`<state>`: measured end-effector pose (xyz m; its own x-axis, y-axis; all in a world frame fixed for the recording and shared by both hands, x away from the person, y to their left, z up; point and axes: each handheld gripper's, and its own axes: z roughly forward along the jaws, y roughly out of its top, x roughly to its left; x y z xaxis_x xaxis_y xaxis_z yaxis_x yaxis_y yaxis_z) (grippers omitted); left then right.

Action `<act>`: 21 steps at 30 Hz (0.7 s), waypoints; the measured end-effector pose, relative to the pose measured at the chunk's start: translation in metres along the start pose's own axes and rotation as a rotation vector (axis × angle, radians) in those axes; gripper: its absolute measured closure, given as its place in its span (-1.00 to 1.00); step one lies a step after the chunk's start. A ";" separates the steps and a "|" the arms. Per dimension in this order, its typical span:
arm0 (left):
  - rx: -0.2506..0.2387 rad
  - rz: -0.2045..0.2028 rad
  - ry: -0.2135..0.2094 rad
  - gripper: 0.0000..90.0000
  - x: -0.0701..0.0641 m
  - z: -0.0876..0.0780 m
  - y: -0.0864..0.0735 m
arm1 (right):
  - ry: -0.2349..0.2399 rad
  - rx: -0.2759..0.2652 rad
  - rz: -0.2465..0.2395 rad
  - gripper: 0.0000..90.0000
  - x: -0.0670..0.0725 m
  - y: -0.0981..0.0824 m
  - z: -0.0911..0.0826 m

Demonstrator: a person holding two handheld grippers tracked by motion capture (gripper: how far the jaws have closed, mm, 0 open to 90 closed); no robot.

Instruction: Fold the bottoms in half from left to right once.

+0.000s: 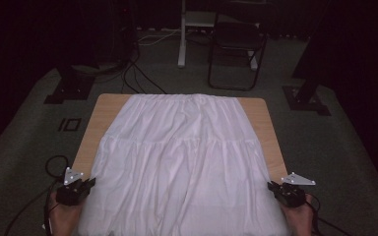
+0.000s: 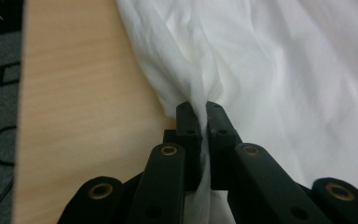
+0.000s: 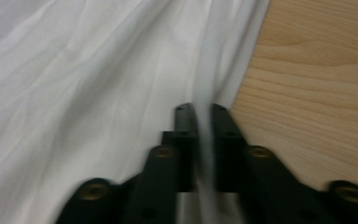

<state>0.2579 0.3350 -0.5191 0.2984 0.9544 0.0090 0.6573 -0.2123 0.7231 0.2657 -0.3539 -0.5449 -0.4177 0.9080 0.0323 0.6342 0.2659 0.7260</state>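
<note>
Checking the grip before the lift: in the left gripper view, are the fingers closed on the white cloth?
Yes, the left gripper has its fingers pinched together on a bunched fold of the white cloth.

A dim lab or studio room; grey carpet floor [image 1: 24, 147] surrounds a light wooden table [image 1: 109, 105]; black cables [image 1: 138, 73] trail at upper left; a black folding metal chair [image 1: 236, 46] and white stand post [image 1: 182, 34] occupy the upper centre.
</note>
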 end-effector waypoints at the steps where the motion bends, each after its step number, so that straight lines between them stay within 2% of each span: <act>1: 0.001 0.013 0.013 0.93 0.003 -0.001 0.003 | 0.013 0.000 0.004 0.93 0.000 0.001 0.001; 3: 0.004 0.023 0.053 0.93 0.010 -0.002 0.008 | 0.023 0.001 0.000 0.93 0.002 0.001 0.002; 4: 0.005 0.019 0.087 0.93 0.017 -0.004 0.011 | 0.026 0.002 -0.002 0.92 0.002 0.002 0.002; 7: 0.006 -0.013 0.187 0.93 0.040 -0.010 0.016 | 0.036 -0.004 -0.003 0.89 0.002 0.001 0.002; 9: 0.004 -0.053 0.248 0.93 0.057 -0.014 0.018 | 0.043 -0.006 -0.004 0.88 0.001 0.001 0.002; 13: -0.009 -0.127 0.336 0.94 0.086 -0.024 0.021 | 0.043 -0.008 -0.012 0.87 0.002 0.001 0.002; 16: -0.013 -0.152 0.397 0.94 0.100 -0.029 0.024 | 0.049 -0.013 -0.004 0.85 0.002 0.001 0.003; 18: -0.015 -0.168 0.454 0.94 0.107 -0.033 0.024 | 0.049 -0.017 -0.001 0.85 0.001 0.001 0.002; 20: -0.010 -0.189 0.525 0.94 0.108 -0.036 0.024 | 0.050 -0.024 -0.002 0.85 0.001 0.001 0.002; 21: -0.005 -0.183 0.546 0.94 0.105 -0.037 0.025 | 0.051 -0.026 0.000 0.84 0.001 0.001 0.001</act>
<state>0.2800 0.4376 -0.4742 -0.2211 0.9458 0.2380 0.6612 -0.0340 0.7494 0.2661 -0.3521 -0.5450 -0.4509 0.8901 0.0668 0.6172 0.2569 0.7437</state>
